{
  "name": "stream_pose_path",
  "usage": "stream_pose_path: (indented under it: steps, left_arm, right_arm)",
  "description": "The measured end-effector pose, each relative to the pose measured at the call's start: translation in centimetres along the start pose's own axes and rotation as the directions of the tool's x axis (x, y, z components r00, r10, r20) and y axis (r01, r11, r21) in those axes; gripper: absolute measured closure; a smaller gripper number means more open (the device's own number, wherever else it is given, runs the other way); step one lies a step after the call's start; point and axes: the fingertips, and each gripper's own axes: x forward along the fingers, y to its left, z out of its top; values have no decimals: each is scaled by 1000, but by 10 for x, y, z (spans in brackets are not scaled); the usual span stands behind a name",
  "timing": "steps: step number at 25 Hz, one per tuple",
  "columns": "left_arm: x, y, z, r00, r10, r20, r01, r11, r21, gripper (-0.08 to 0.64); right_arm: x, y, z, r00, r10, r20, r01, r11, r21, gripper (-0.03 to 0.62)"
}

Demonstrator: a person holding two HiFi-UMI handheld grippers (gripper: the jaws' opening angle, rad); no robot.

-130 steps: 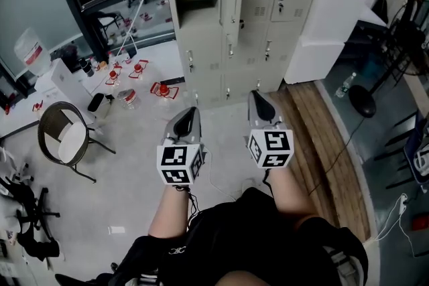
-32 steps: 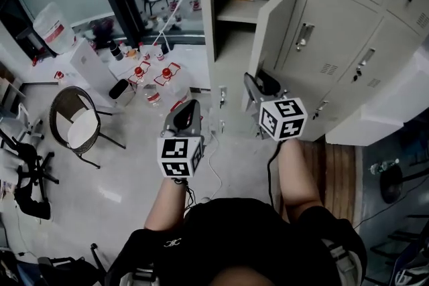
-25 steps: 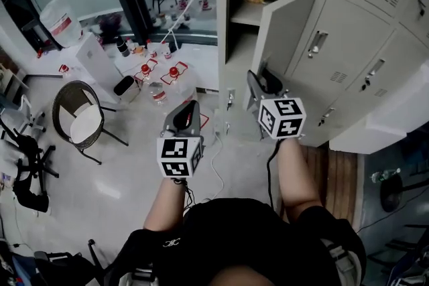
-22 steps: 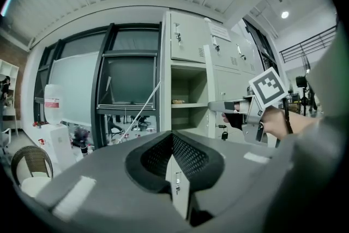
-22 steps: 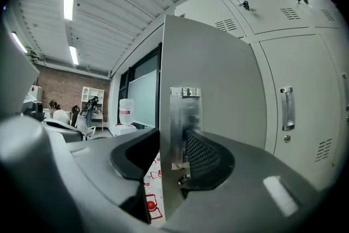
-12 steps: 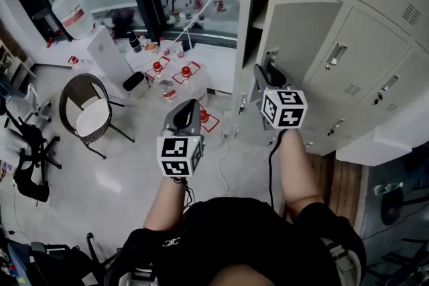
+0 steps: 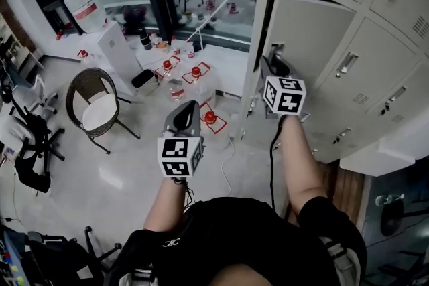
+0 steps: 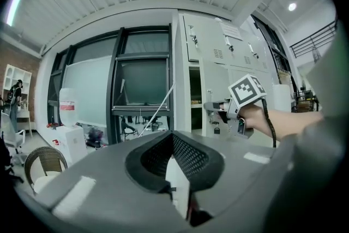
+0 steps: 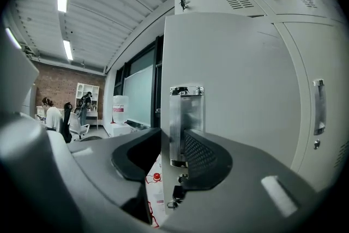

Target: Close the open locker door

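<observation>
The pale grey locker door (image 7: pixel 310 33) stands partly open from the bank of lockers. My right gripper (image 7: pixel 275 67) is at its free edge, beside the metal handle (image 9: pixel 185 123). In the right gripper view the door (image 9: pixel 240 84) edge runs between the jaws of the right gripper (image 9: pixel 173 145), one on each face, and they press on it. A small lock with keys (image 9: pixel 175 193) hangs below the handle. My left gripper (image 7: pixel 188 112) hangs lower, over the floor and away from the lockers. The left gripper (image 8: pixel 174 142) is shut with nothing held.
Closed lockers (image 7: pixel 379 70) continue to the right of the door. On the floor to the left are a round chair (image 7: pixel 100 109), a water jug (image 7: pixel 84 5), red-capped bottles (image 7: pixel 194 72) and a white cable (image 7: pixel 224 161). A dark-framed window wall (image 8: pixel 142 82) lies beyond.
My right gripper has risen and gone forward to the door's free edge and closed on it. The lockers have come nearer in the head view. The left gripper keeps its place.
</observation>
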Motion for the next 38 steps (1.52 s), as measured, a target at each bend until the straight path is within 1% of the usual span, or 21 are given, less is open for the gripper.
stream_pose_path:
  steps: [10, 12, 14, 15, 16, 18, 19, 20, 23, 25, 28, 31, 35, 38]
  left_arm:
    - [-23, 26, -6, 997, 76, 2, -76, 997, 3, 558]
    - [-29, 32, -7, 996, 92, 2, -92, 996, -3, 558]
    - [-34, 38, -8, 994, 108, 4, -108, 994, -6, 560]
    - [-36, 40, -8, 993, 114, 4, -114, 993, -7, 560]
    - [-38, 42, -9, 993, 119, 4, -119, 993, -7, 560]
    - [-40, 46, -10, 992, 127, 2, -127, 992, -6, 560]
    - [-41, 47, -11, 992, 129, 0, -129, 992, -7, 558]
    - [-42, 49, -12, 991, 131, -2, -131, 991, -8, 560]
    - [-40, 48, -11, 992, 128, -4, -128, 992, -7, 559]
    - [-39, 43, -11, 993, 118, -4, -118, 993, -4, 559]
    - [-38, 37, -12, 995, 102, -8, -102, 995, -2, 560]
    - [-35, 31, -13, 996, 89, -12, -89, 996, -5, 560]
    - [-28, 19, -11, 998, 60, -8, -60, 998, -7, 559]
    - [-23, 5, -9, 1000, 29, -3, -29, 1000, -4, 560]
  right_arm:
    - [42, -13, 4, 997, -72, -15, 71, 997, -4, 453]
    - [50, -16, 6, 997, -72, -15, 72, 997, -10, 453]
    - [58, -23, 8, 997, -78, -25, 78, 997, 3, 456]
    - [62, -30, 7, 995, -95, -35, 96, 995, 18, 463]
    - [65, -40, 6, 992, -117, -42, 119, 992, 40, 488]
    - [69, -58, 1, 988, -147, -49, 151, 984, 91, 499]
    - [70, -64, 0, 987, -153, -50, 158, 982, 100, 579]
    - [69, -66, -1, 987, -155, -47, 159, 983, 89, 580]
    - [71, -64, -2, 988, -154, -26, 155, 988, 15, 580]
    - [71, -63, -2, 988, -152, -24, 152, 988, 7, 580]
    - [62, -59, 1, 989, -147, -15, 147, 989, 15, 580]
    - [44, -50, 8, 992, -120, 34, 119, 993, 18, 580]
    - [-6, -28, 26, 988, -92, 121, 89, 996, 28, 580]
    - [-48, -14, 32, 982, -77, 172, 73, 997, 28, 580]
